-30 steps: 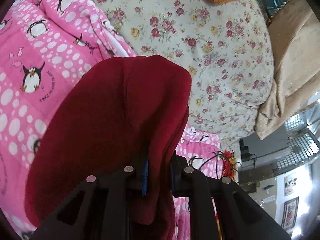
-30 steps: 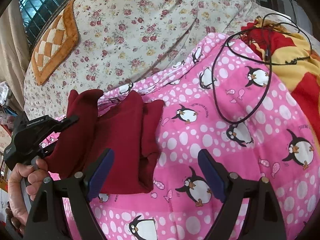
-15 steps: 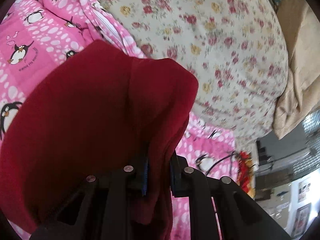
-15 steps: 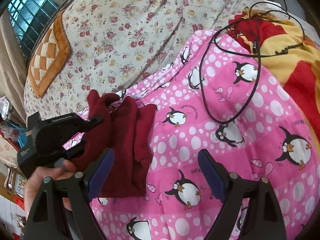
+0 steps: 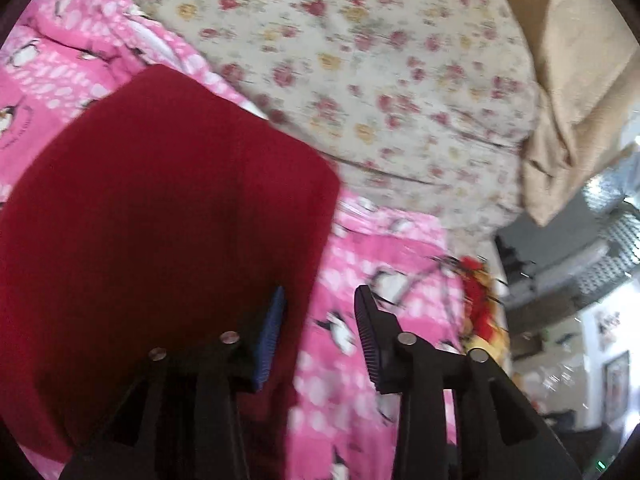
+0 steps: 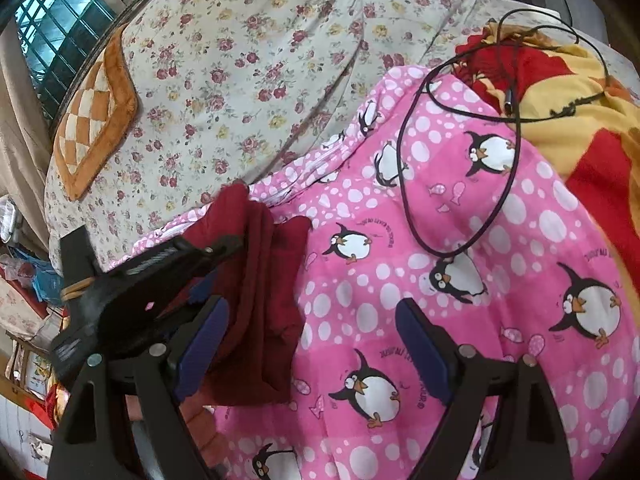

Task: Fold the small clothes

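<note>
A dark red small garment (image 5: 160, 240) lies folded on the pink penguin blanket (image 5: 360, 300); it also shows in the right wrist view (image 6: 264, 300). My left gripper (image 5: 320, 320) is open just at the garment's right edge, with nothing between the pads. In the right wrist view the left gripper (image 6: 216, 264) sits at the garment's left side. My right gripper (image 6: 312, 344) is open and empty, hovering above the blanket (image 6: 480, 280) to the right of the garment.
A floral sheet (image 6: 260, 60) covers the bed behind. A black cable (image 6: 460, 140) loops on the blanket at the right. A red and yellow blanket (image 6: 580, 120) lies far right. An orange checkered cushion (image 6: 92, 120) lies at the back left.
My left gripper has opened and let go of the red garment, which now lies folded on the blanket. The right gripper has stayed open and drifted slightly.
</note>
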Demonstrator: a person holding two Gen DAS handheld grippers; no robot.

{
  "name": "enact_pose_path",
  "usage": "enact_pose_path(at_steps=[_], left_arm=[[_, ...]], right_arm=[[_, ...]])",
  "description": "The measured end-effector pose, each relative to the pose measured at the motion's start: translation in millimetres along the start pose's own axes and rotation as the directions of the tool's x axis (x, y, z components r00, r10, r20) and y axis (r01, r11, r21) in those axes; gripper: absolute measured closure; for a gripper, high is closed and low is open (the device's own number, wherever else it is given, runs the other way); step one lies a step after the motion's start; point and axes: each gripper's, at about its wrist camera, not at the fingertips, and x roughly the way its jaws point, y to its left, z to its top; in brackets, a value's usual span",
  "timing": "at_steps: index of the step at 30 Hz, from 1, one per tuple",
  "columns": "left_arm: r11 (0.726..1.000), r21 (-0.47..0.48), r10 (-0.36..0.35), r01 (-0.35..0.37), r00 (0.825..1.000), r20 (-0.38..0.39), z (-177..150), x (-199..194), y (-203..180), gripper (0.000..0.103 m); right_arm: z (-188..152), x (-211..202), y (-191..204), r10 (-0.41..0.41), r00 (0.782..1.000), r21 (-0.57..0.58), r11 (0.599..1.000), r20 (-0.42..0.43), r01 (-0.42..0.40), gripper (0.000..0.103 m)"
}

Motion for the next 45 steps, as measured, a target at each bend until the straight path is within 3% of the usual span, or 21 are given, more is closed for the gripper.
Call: enact_pose_path(at_steps=[4,7,9,11,13,15,19,22,24,25,26,27,29,30,31,32,33,36,39,42,45], left_arm=[[0.993,0.052,-0.108,0.110,0.994,-0.026,9,-35,-9,0.079],[0.987,0.146,-0.074,0.069,0.997,0.027,23,-70,0,0.079],[0.984,0.180,-0.004,-0.008,0.998,0.062,32,-91,21,0.079],[0.976,0.198,0.078,-0.088,0.995,0.056,36,-106,52,0.079],[0.970,0.210,0.112,-0.118,0.993,0.040,33,-112,70,0.091],[0.963,0.237,0.123,-0.128,0.992,0.034,23,-118,82,0.095],[0.963,0.253,0.094,-0.096,0.995,0.022,8,-114,86,0.095],[0.959,0.263,0.107,-0.105,0.994,0.008,-1,-109,88,0.095],[0.951,0.285,0.125,-0.117,0.992,-0.008,-7,-104,86,0.095],[0.949,0.293,0.128,-0.118,0.992,-0.014,-10,-104,86,0.095],[0.945,0.306,0.129,-0.116,0.991,-0.023,-14,-102,86,0.095],[0.943,0.311,0.129,-0.115,0.991,-0.025,-16,-103,87,0.095],[0.940,0.315,0.144,-0.134,0.989,-0.010,-19,-105,90,0.095],[0.944,0.303,0.140,-0.131,0.990,-0.009,-18,-107,93,0.095],[0.948,0.294,0.134,-0.124,0.991,-0.013,-17,-107,94,0.095],[0.952,0.282,0.127,-0.116,0.992,-0.018,-14,-109,95,0.095],[0.952,0.283,0.126,-0.119,0.992,-0.010,-12,-112,93,0.095],[0.939,0.320,0.123,-0.127,0.992,0.034,-4,-119,79,0.095],[0.935,0.330,0.123,-0.134,0.991,0.052,7,-115,68,0.095],[0.937,0.317,0.145,-0.146,0.989,0.025,11,-98,68,0.095],[0.916,0.368,0.199,-0.160,0.978,-0.069,-6,-70,74,0.095]], right_arm=[[0,0,-2,-0.018,1.000,0.008,1.000,0.008,0.018,0.014],[0,0,-1,-0.027,0.999,0.005,1.000,0.022,0.027,0.022],[0,0,6,0.000,0.999,-0.019,1.000,0.039,0.000,0.036],[1,0,18,0.050,0.998,-0.080,0.996,0.040,-0.047,0.067],[-1,1,45,0.108,0.994,-0.204,0.974,0.023,-0.101,0.081],[-8,8,80,0.147,0.989,-0.350,0.927,0.015,-0.133,0.083],[-20,30,130,0.203,0.979,-0.513,0.837,-0.036,-0.192,0.084],[-24,57,146,0.150,0.985,-0.563,0.808,-0.087,-0.173,0.084],[-23,78,131,0.013,0.991,-0.535,0.841,-0.131,-0.082,0.087],[-21,81,114,-0.047,0.987,-0.482,0.876,-0.156,-0.035,0.096],[-19,79,102,-0.045,0.983,-0.440,0.897,-0.176,-0.038,0.103],[-17,71,82,-0.028,0.979,-0.375,0.926,-0.202,-0.051,0.103],[-19,62,62,-0.019,0.972,-0.321,0.945,-0.234,-0.058,0.101],[-23,60,52,-0.123,0.965,-0.330,0.943,-0.231,0.041,0.097],[-26,61,45,-0.173,0.955,-0.335,0.938,-0.241,0.086,0.095],[-28,61,38,-0.163,0.950,-0.317,0.945,-0.265,0.074,0.095],[-25,56,37,-0.103,0.957,-0.283,0.959,-0.270,0.024,0.095],[-15,25,56,-0.046,0.993,-0.335,0.942,-0.108,0.007,0.095],[-11,9,88,0.071,0.997,-0.422,0.905,0.029,-0.052,0.094],[-8,26,122,0.110,0.993,-0.510,0.857,0.047,-0.071,0.094],[-6,68,132,0.032,0.999,-0.561,0.827,0.005,-0.024,0.095]])
